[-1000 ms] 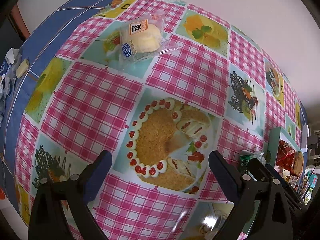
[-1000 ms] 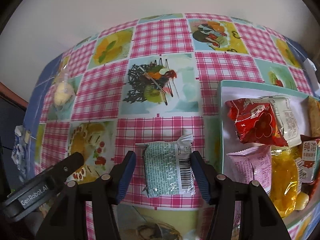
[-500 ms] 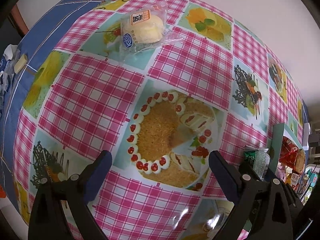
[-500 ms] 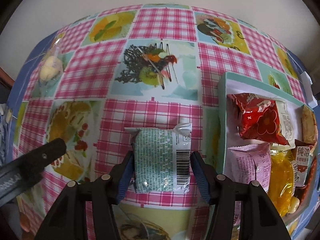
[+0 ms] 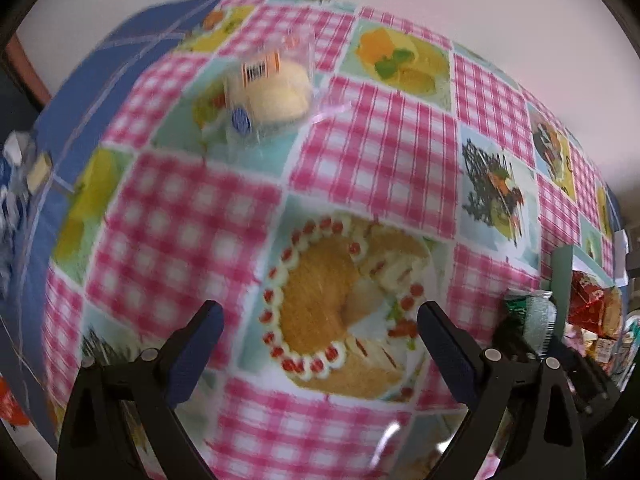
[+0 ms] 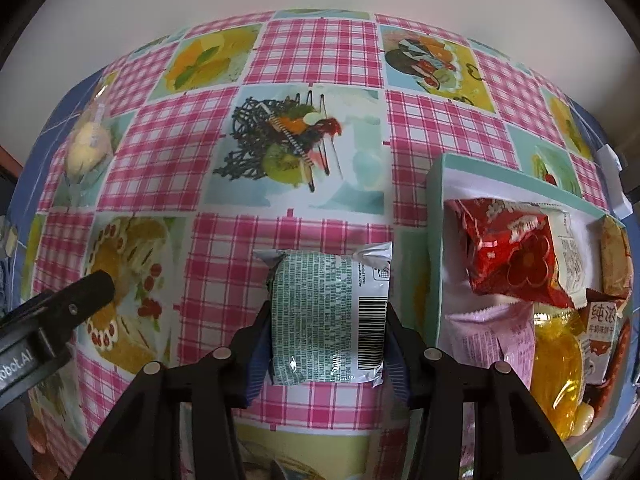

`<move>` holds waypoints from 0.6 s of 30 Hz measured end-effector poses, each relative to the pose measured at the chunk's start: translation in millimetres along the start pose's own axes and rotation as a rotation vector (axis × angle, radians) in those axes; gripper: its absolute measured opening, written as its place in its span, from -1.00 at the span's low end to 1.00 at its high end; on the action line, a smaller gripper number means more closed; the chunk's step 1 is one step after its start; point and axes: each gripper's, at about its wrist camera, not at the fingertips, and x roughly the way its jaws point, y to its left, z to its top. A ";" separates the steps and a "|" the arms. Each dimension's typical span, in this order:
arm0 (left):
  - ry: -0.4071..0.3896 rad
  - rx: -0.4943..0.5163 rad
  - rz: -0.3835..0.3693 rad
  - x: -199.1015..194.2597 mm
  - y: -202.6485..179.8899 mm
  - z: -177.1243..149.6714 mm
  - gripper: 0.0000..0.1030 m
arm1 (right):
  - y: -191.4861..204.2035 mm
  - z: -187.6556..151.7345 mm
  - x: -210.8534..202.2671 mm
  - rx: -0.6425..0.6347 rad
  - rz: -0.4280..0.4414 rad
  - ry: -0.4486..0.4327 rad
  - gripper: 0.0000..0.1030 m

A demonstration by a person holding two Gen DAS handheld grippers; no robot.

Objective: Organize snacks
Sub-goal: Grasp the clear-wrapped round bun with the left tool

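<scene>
A green and white snack packet (image 6: 328,316) lies on the checked tablecloth, barcode side up. My right gripper (image 6: 326,328) points down over it, and its jaws are closing, with both pads touching the packet's long sides. To its right a teal tray (image 6: 434,240) holds several snacks, among them a red packet (image 6: 516,256) and a yellow one (image 6: 556,364). My left gripper (image 5: 320,320) hangs open over the cake picture with nothing between its fingers. A pale bun in a clear wrapper (image 5: 272,92) lies far ahead of it.
The pink checked tablecloth (image 6: 312,48) with food pictures covers the table and ends at a white wall behind. A blue cloth edge (image 5: 92,92) runs along the left side. One finger (image 6: 80,300) of the left gripper shows at the left of the right wrist view.
The right jaws have narrowed from standing apart from the green packet to touching both of its sides. The left gripper has stayed open and has hardly moved.
</scene>
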 end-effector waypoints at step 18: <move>-0.141 -0.033 0.021 4.6 49.8 120.7 0.88 | 32.2 78.5 13.4 -0.094 -0.004 -0.031 0.02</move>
